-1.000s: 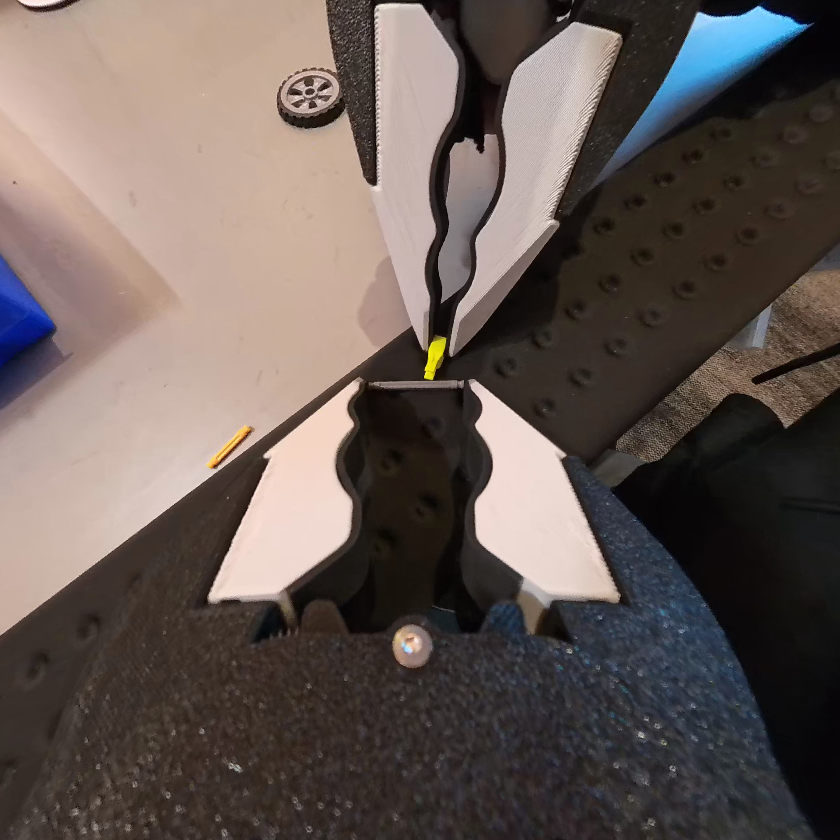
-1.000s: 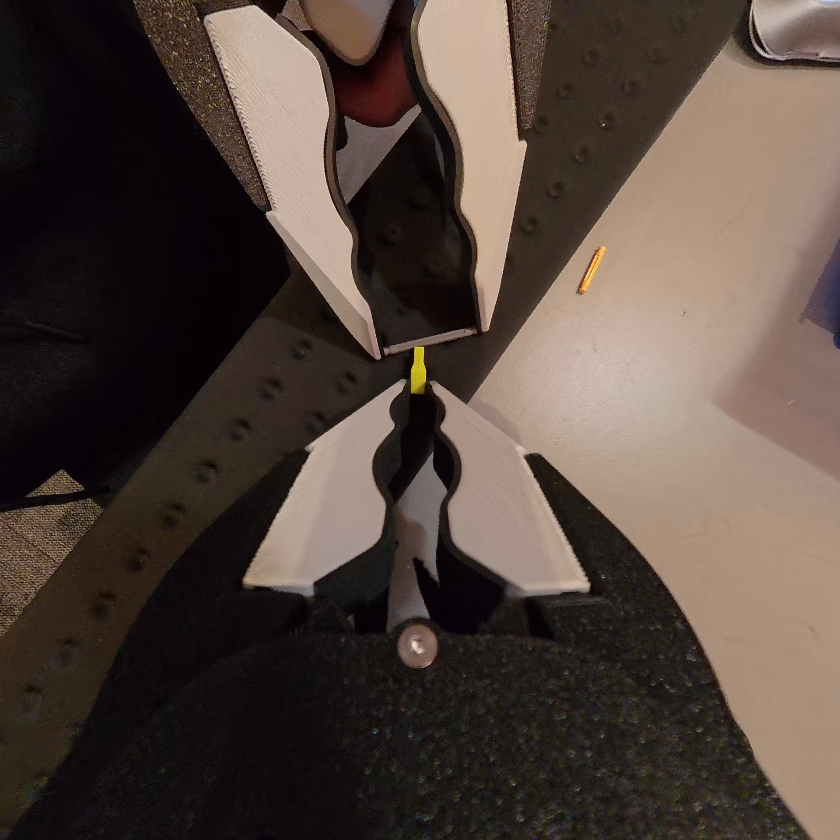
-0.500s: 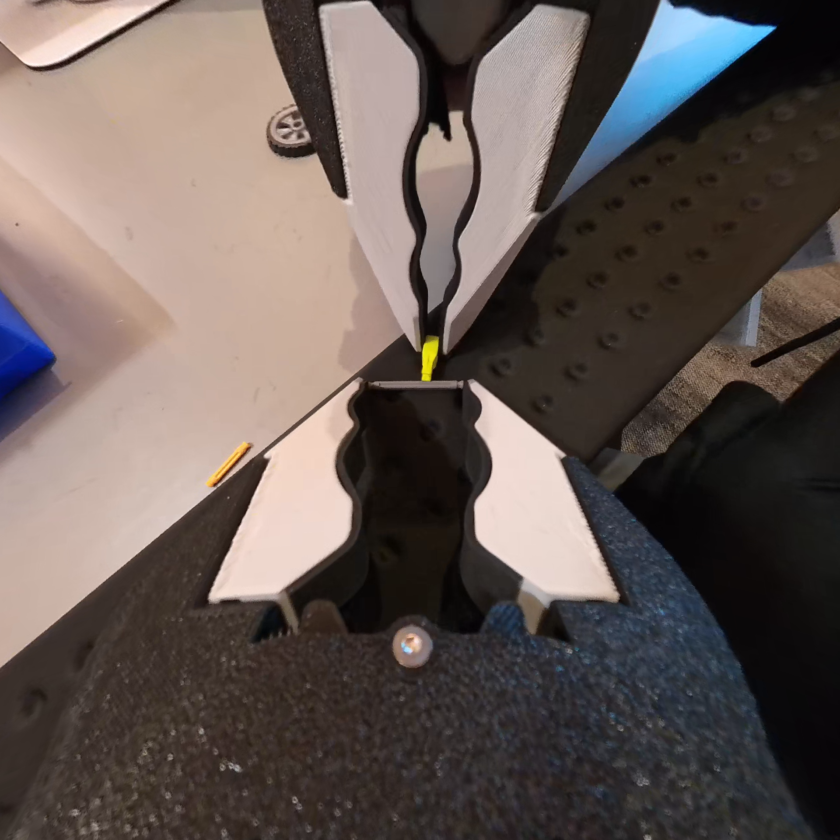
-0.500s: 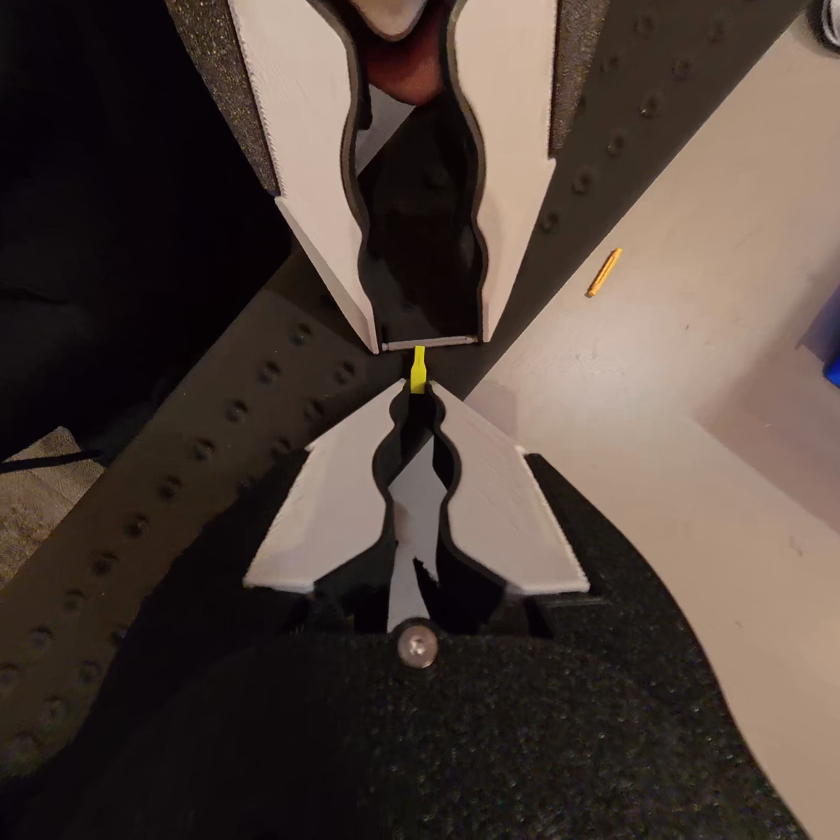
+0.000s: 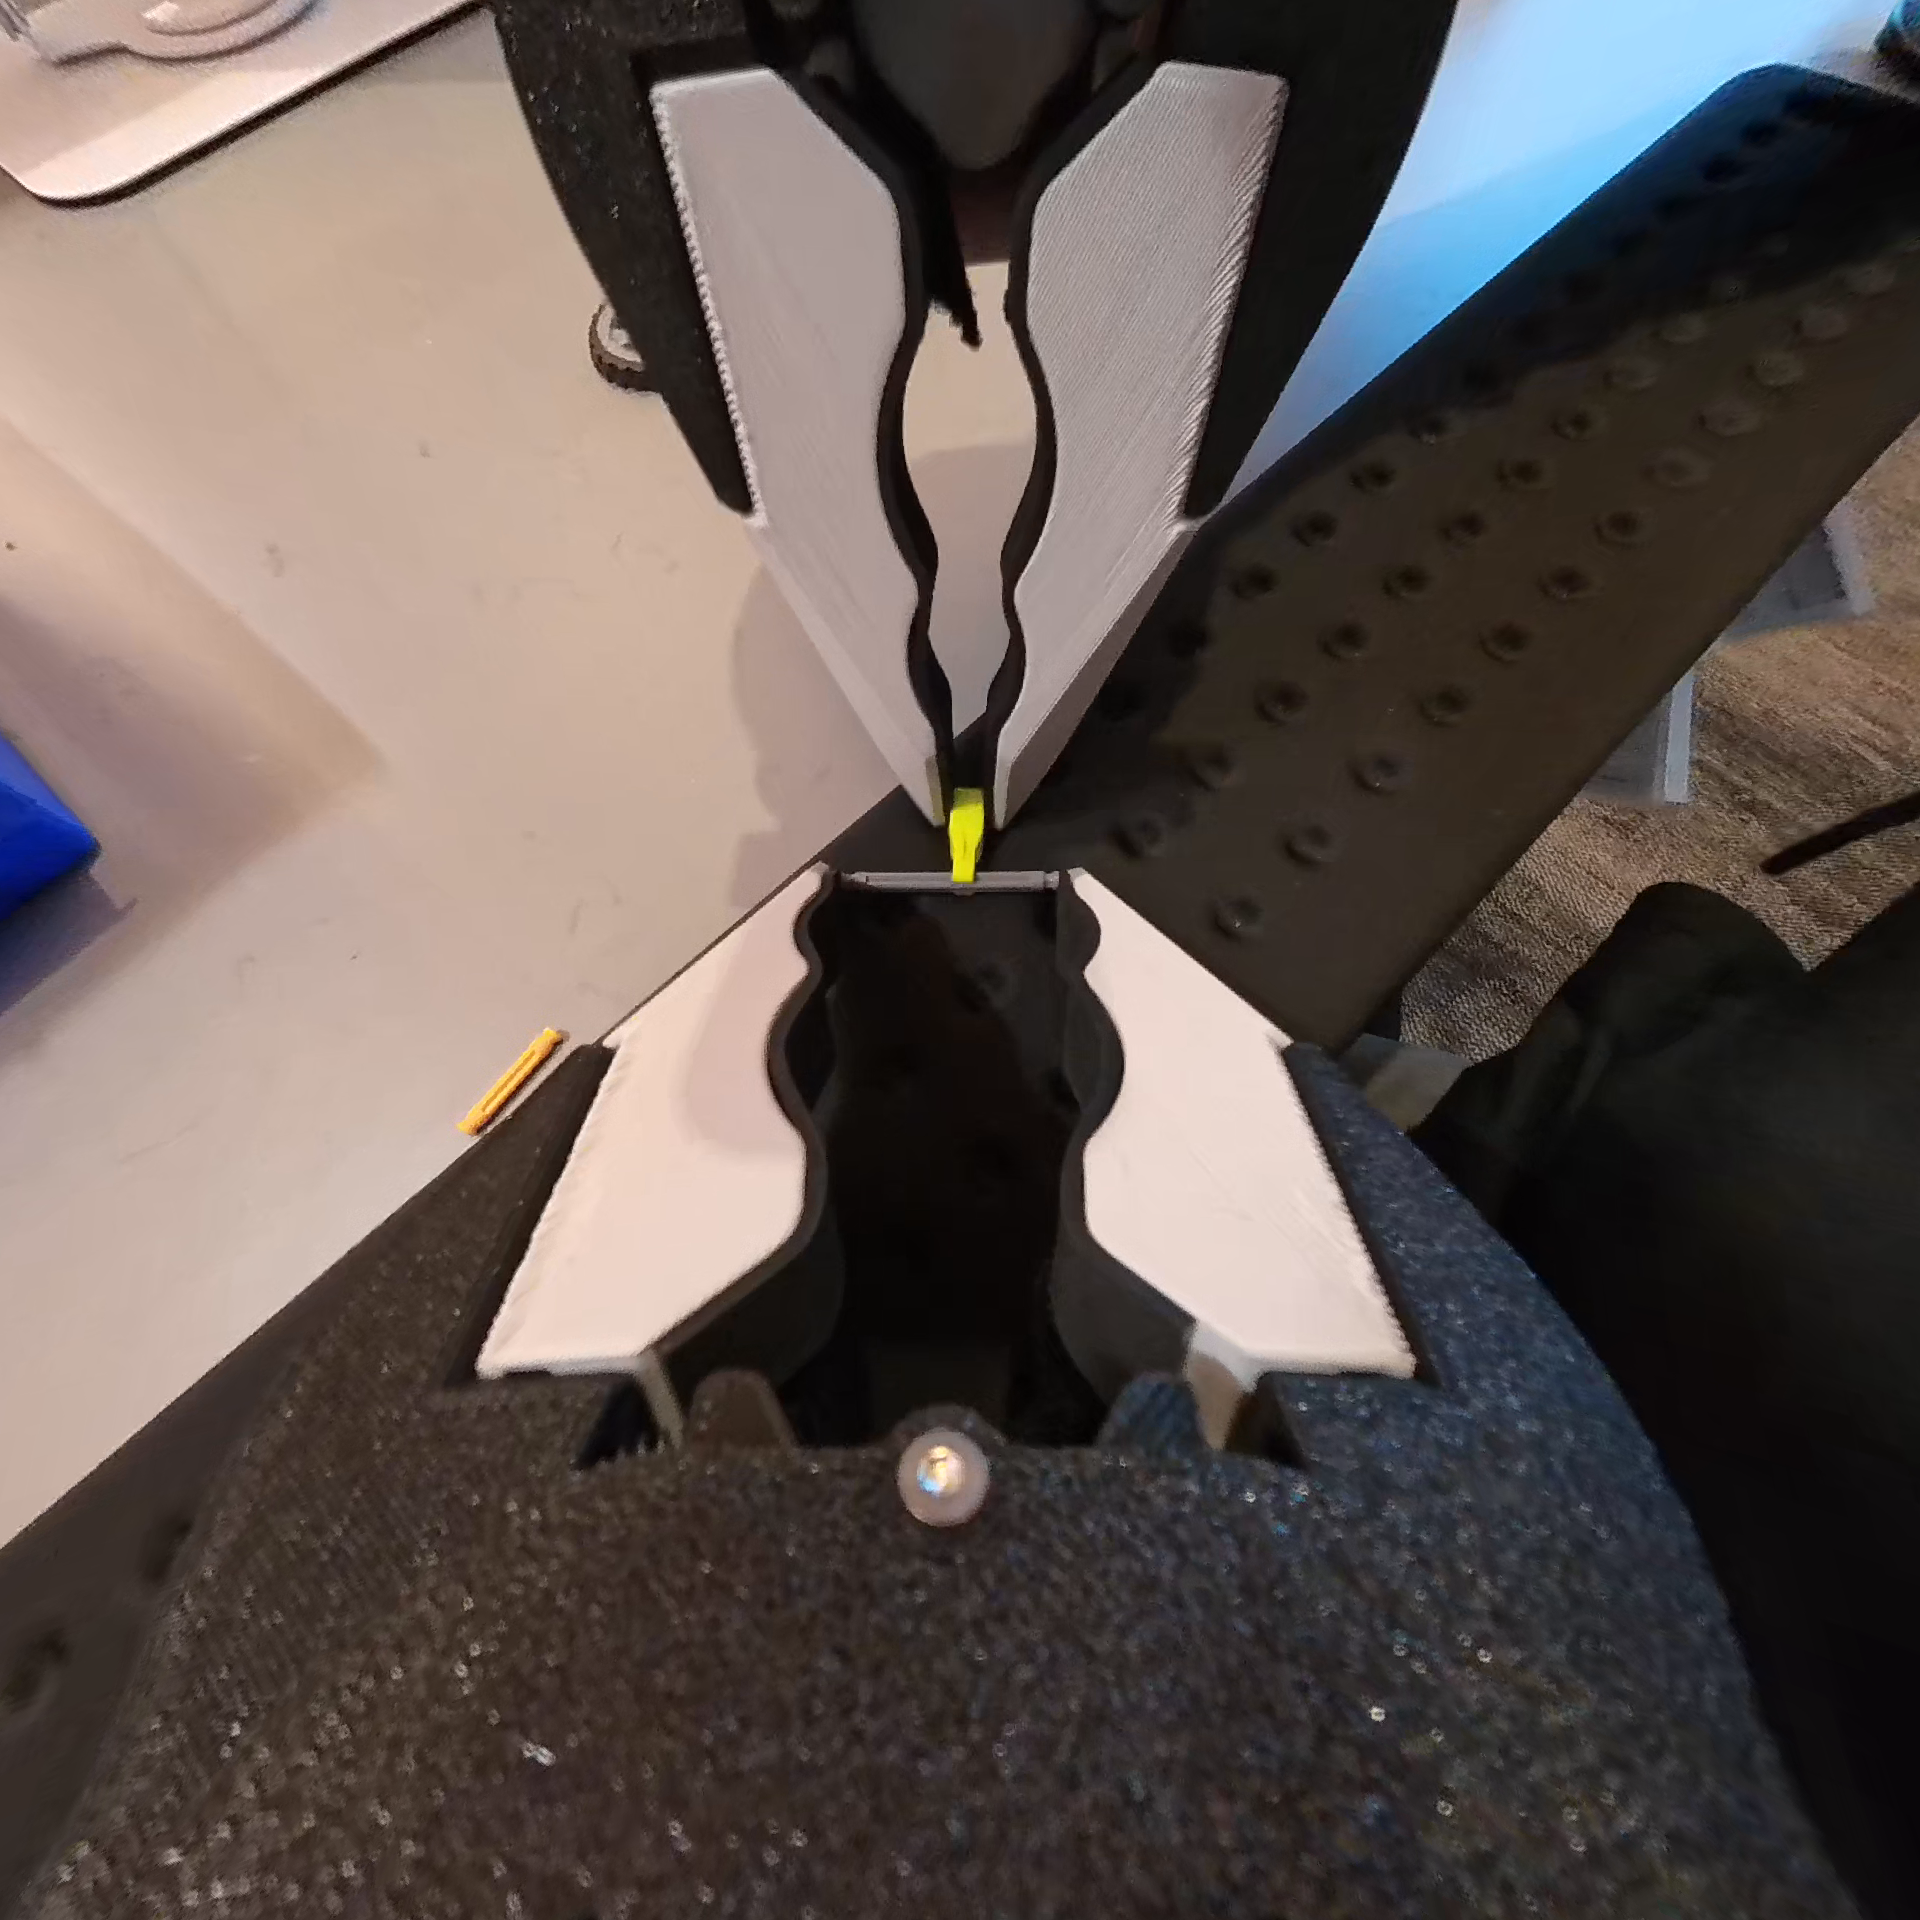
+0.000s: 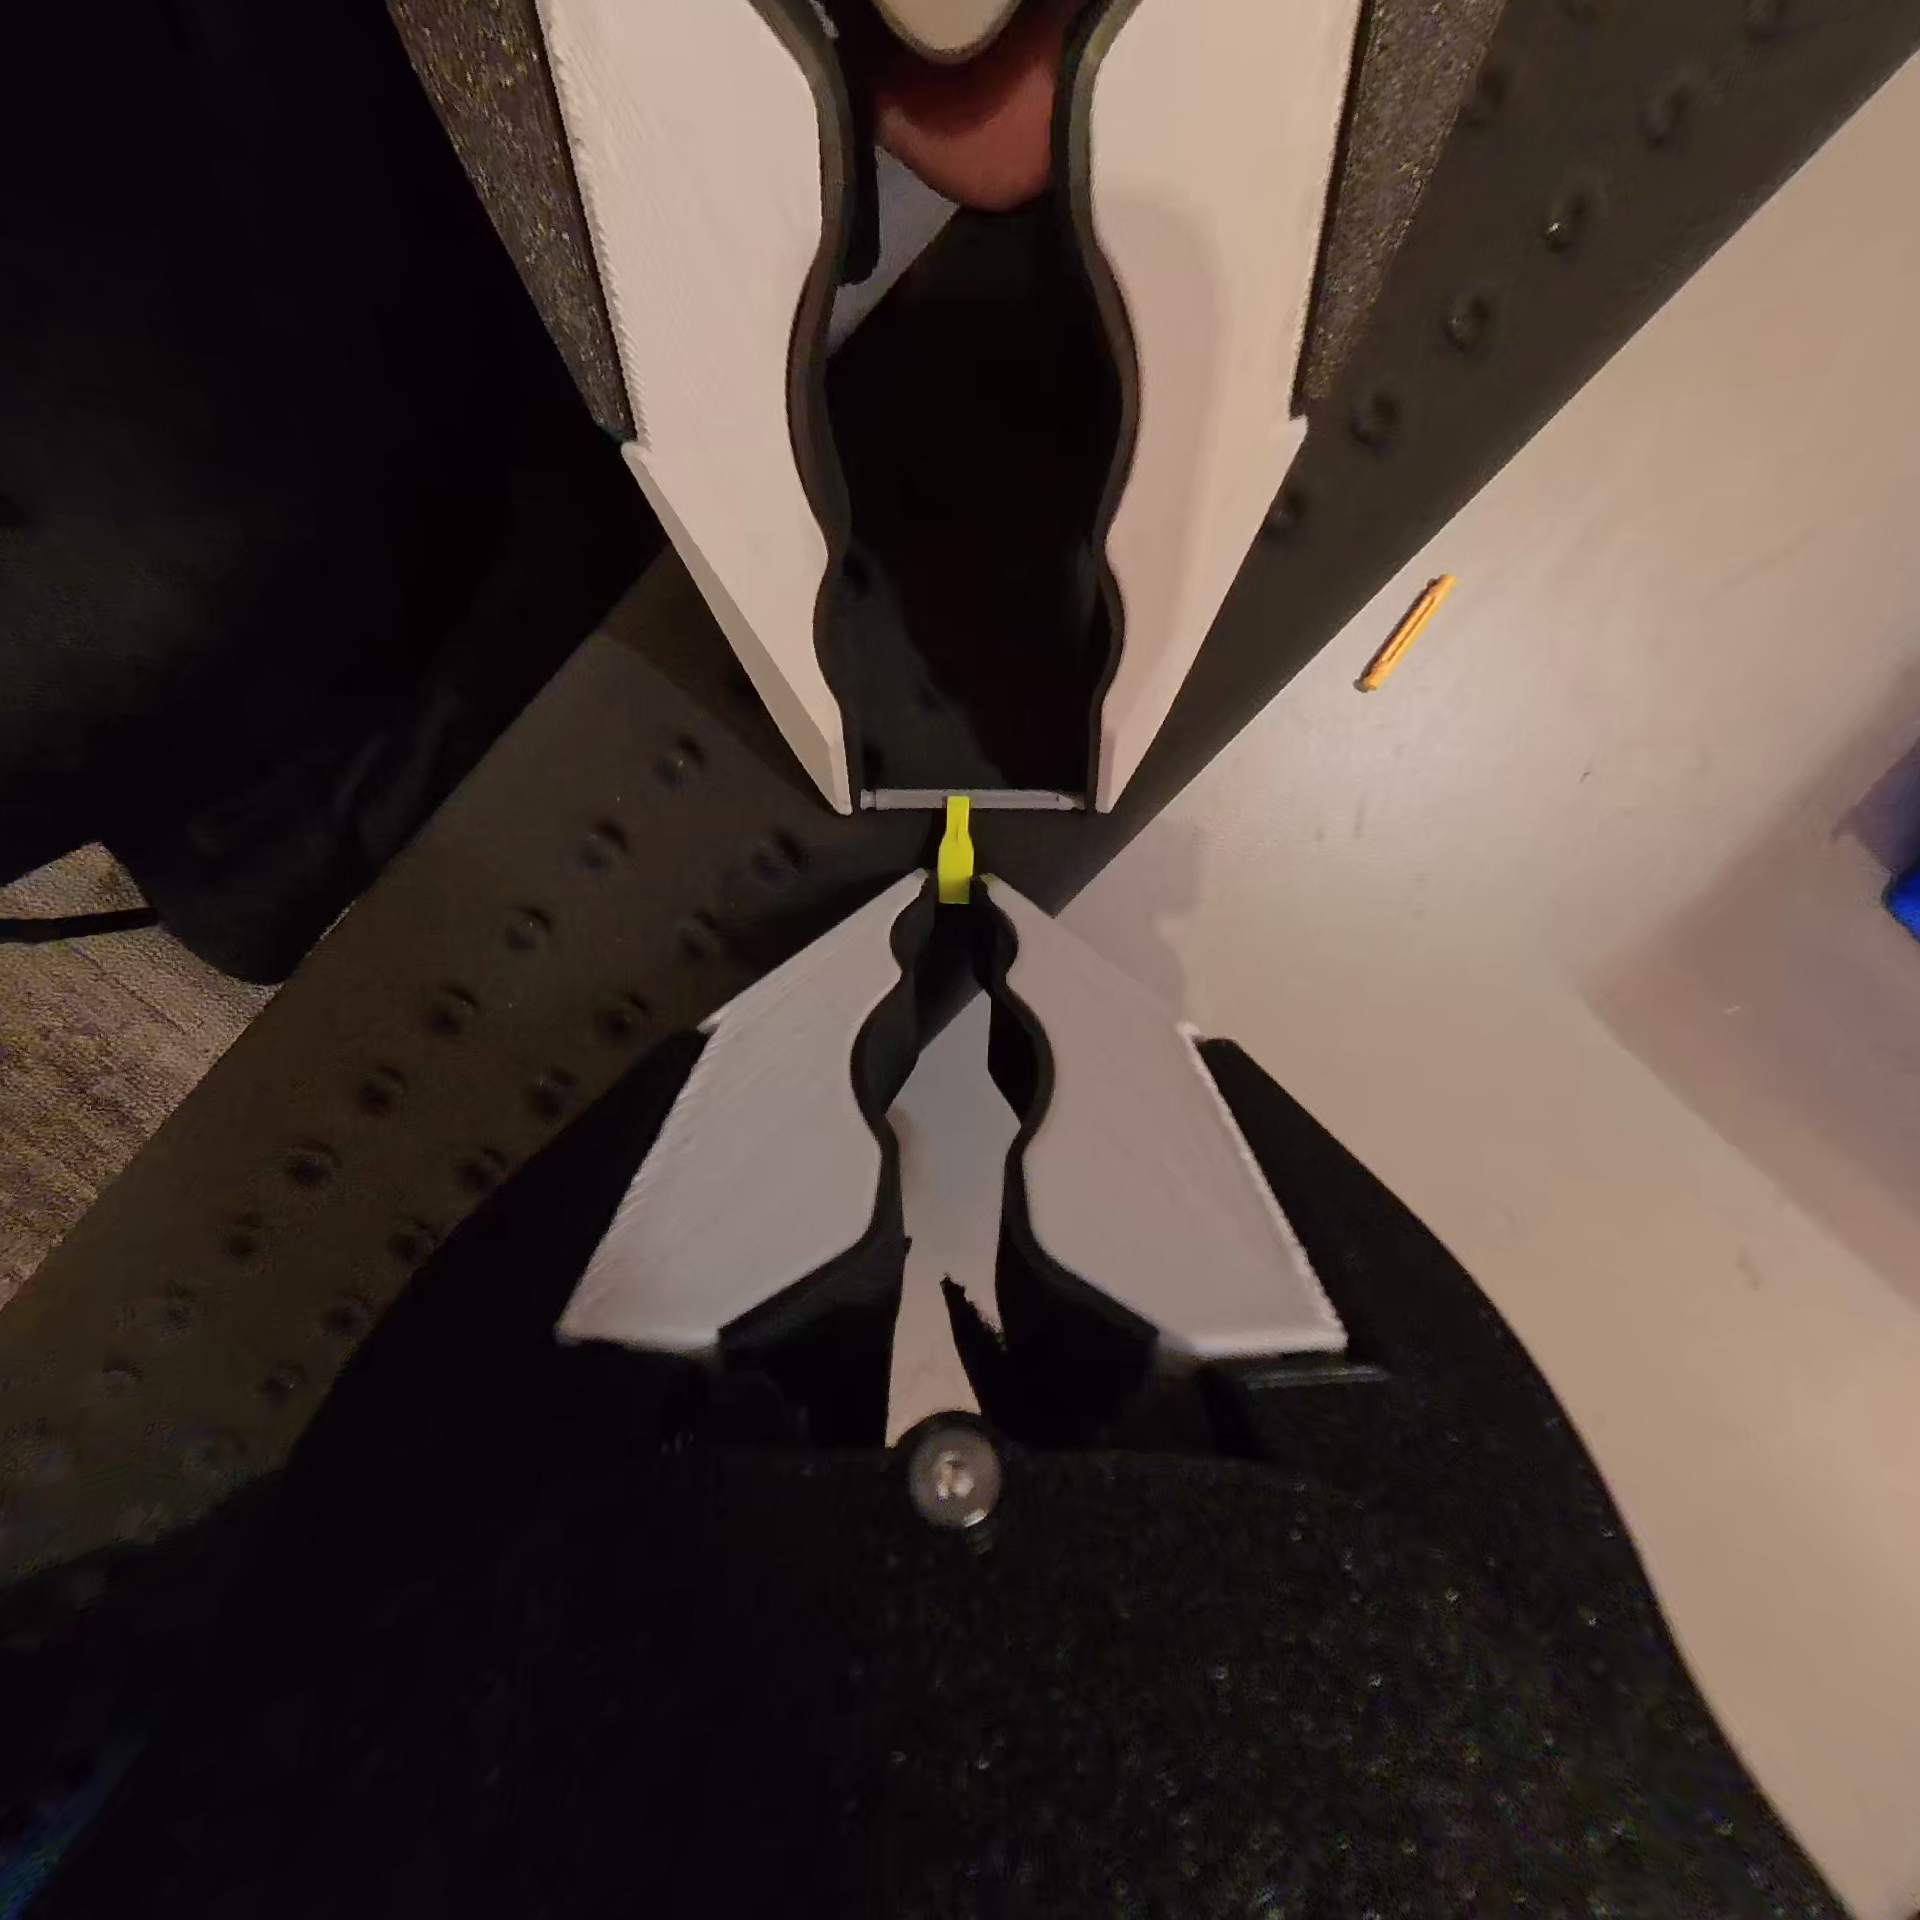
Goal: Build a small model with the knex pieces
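Left gripper point(image 5: 951, 881) has its fingers spread about halfway, with a thin gray metal rod point(image 5: 951, 881) spanning the gap, one end clamped against each fingertip. Right gripper point(image 6: 954, 883) faces it tip to tip, fingers nearly closed, pinching the wide end of a small yellow-green plastic piece point(image 6: 954, 842). That piece's narrow end touches the rod point(image 6: 966, 800) at about its middle; whether it clips on or only rests against it is not clear. Both grippers meet over the edge of a light gray table point(image 5: 312, 520), above a black dimpled mat point(image 5: 1455, 582) that runs diagonally along the edge.

Counts: one rod, one yellow-green piece, one orange pin point(image 5: 509, 1081), one small wheel point(image 5: 615, 351).

Orange pin lies flat on the table just beside the mat edge, well apart from both grippers; it shows in the right wrist view too point(image 6: 1406, 632). Wheel is mostly hidden behind the right gripper's body in the left wrist view. Blue object point(image 5: 31, 831) sits at the left edge of that view, cropped. White tray corner point(image 5: 156, 125) is at the top left. Gray carpet point(image 5: 1714, 748) shows past the mat.
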Demonstrator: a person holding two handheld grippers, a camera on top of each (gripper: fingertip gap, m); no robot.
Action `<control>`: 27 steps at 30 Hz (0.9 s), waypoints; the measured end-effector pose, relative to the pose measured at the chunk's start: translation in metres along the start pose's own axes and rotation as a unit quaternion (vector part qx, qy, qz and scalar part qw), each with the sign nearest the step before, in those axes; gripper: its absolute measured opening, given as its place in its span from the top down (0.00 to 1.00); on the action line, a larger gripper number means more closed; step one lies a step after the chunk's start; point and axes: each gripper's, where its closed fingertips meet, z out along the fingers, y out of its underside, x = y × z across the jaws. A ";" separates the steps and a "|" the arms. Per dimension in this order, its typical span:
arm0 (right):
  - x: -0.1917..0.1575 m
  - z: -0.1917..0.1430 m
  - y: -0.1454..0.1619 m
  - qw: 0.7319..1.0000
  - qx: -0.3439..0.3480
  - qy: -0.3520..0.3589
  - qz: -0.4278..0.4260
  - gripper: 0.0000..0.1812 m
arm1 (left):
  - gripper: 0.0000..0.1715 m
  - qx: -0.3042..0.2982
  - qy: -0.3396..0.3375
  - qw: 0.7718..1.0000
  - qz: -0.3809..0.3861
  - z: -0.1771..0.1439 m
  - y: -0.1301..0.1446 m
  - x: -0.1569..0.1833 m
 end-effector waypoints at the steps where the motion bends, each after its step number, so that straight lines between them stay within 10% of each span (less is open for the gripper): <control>1: 0.000 0.001 -0.001 1.000 0.003 0.000 0.001 0.98 | 0.76 -0.002 0.000 1.000 0.000 0.000 0.000 0.000; 27: 0.001 0.009 -0.002 0.996 -0.082 -0.007 -0.039 1.00 | 0.76 0.003 -0.005 1.000 -0.010 0.001 0.002 0.000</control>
